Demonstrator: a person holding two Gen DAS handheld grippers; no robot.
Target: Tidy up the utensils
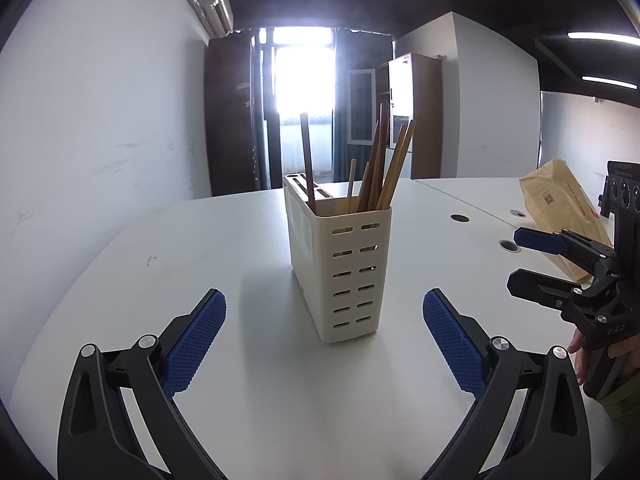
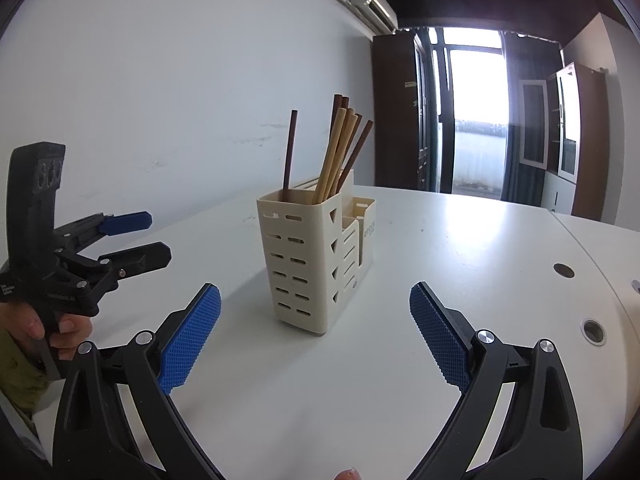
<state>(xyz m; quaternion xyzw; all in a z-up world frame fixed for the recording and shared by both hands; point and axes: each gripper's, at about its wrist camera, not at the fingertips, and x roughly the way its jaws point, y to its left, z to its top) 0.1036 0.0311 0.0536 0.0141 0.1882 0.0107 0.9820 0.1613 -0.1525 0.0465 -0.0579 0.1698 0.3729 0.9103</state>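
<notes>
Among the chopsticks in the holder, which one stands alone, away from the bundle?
The dark brown chopstick at the left side of the cream holder stands nearly upright by itself; the others lean together in a bundle.

A white table [image 1: 248,380] was seen carrying a cream slotted utensil holder [image 1: 340,264], stood upright near its middle. A tan padded envelope [image 1: 560,216] was laid on the surface at three o'clock from the holder, well apart from it.
</notes>
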